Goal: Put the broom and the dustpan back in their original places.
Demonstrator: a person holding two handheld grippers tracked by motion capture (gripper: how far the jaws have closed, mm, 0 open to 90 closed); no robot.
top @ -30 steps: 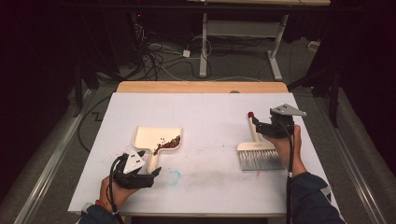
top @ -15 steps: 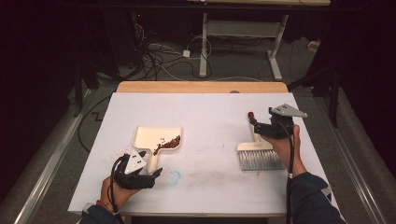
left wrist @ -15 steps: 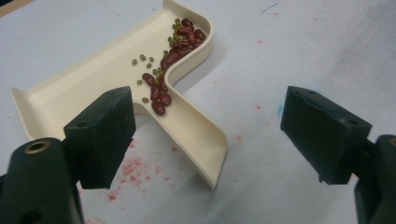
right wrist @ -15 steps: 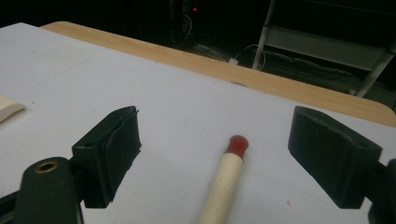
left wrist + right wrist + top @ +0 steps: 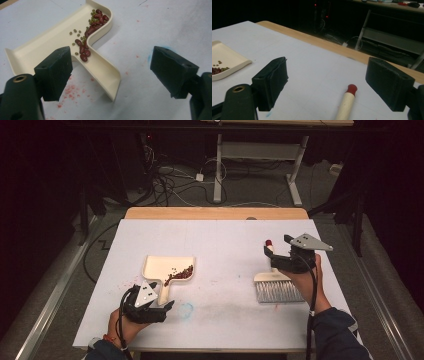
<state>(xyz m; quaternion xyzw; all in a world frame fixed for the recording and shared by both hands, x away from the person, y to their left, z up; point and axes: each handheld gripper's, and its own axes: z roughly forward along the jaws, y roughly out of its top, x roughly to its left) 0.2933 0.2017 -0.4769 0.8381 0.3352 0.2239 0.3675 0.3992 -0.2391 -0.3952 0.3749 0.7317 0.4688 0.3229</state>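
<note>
Dustpan (image 5: 167,271) is lying flat on the white table (image 5: 225,245), left of centre, w/ its handle pointing toward the left gripper (image 5: 110,67). That gripper's jaws are standing wide apart and holding nothing; handle end is sitting between them but not touching either. Right gripper (image 5: 327,85) is likewise gaping wide, empty, hovering just above the brush (image 5: 275,282), whose cream handle w/ red tip (image 5: 351,88) is showing between its jaws.

Step in hand looks like gripping the pan handle: probably best closing squarely across the handle, low and near its end, and keeping the pan level so nothing is rolling out.

Contents: red beans (image 5: 91,27) and small green ones (image 5: 75,31) are sitting heaped toward the pan's back corner, trailing down the handle channel. Rest of pan is bare.
</note>
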